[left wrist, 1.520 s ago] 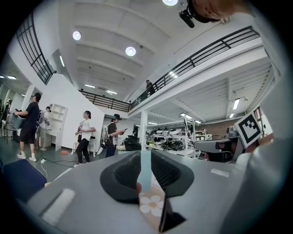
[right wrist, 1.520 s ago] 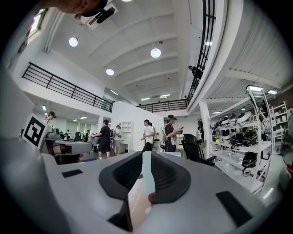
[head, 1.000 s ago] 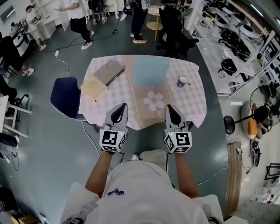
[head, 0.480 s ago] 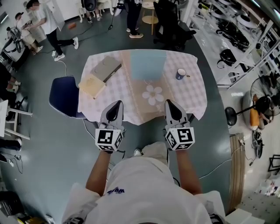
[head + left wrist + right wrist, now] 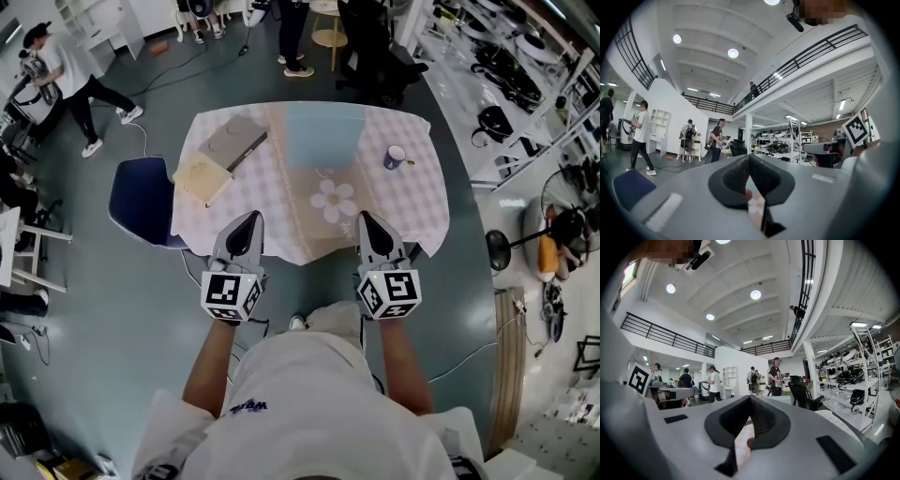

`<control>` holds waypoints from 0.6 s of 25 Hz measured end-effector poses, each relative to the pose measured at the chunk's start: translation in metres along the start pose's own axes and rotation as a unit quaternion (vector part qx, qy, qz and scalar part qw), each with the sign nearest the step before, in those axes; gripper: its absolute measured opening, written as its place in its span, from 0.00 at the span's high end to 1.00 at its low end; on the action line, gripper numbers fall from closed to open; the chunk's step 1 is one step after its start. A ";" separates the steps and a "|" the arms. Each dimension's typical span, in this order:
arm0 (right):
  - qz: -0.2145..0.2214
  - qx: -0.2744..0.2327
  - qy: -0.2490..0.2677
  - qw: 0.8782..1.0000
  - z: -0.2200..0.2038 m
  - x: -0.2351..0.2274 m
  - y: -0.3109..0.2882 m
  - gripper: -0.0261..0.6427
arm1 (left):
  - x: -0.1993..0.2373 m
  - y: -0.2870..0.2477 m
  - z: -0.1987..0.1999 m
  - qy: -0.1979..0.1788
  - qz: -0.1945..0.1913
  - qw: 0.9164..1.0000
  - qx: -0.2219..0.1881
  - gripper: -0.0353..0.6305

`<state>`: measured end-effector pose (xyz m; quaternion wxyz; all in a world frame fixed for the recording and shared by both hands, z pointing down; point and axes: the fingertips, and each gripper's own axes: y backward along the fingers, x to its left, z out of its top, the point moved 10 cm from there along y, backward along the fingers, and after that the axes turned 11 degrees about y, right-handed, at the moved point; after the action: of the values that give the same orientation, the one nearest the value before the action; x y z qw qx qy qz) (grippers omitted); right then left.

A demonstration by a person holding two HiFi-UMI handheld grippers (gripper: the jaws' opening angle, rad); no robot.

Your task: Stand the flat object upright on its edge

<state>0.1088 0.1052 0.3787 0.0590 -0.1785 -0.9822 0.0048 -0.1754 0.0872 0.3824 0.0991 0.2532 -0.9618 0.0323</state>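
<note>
Nothing begun yet. L hand-held gripper (image 5: 246, 232) has its jaws pressed together w/ nothing betw them. R hand-held gripper (image 5: 370, 234) is the same, closed & empty. Both sit at the near edge of the bench (image 5: 412, 202), aimed at 12.

Flat candidates both lie flat at approx 11 from L: a tan slab (image 5: 202, 178), nearer, by the bench's 9 o'clock edge, and a grey slab (image 5: 236, 142) just beyond it. I can't tell which one the task means.

My call for doing it well: open L first, come in low on the slab's long edge, pinch and tip it up slowly. Bring R over as a backstop so the bottom edge doesn't skate. The checked cloth prob slips or bunches, so let go only once it balances.

Mid-bench there's a flower mat (image 5: 330, 199) and a pale blue mat (image 5: 323, 136) at 12, plus a mug (image 5: 394, 157) at 1, well clear.

A blue chair (image 5: 141, 199) stands at 9 beside the bench. Further out there's a black office chair (image 5: 375, 56) at 12–1, a person (image 5: 70, 70) walking at 10, and shelving (image 5: 525, 66) w/ gear along 2.
</note>
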 end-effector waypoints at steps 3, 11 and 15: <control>0.000 0.003 0.001 1.000 -0.001 0.002 -0.001 0.96 | -0.001 -0.001 -0.003 0.000 -0.005 1.000 0.004 0.94; -0.005 0.007 0.003 1.000 -0.002 -0.002 0.001 0.96 | -0.003 -0.008 -0.004 0.011 -0.014 1.000 0.007 0.94; -0.011 0.010 0.003 1.000 -0.003 -0.007 0.004 0.96 | -0.010 -0.013 -0.001 0.014 -0.024 1.000 0.002 0.94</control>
<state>0.1171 0.1060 0.3806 0.0643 -0.1673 -0.9837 0.0136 -0.1608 0.0809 0.3812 0.1131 0.2756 -0.9539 0.0359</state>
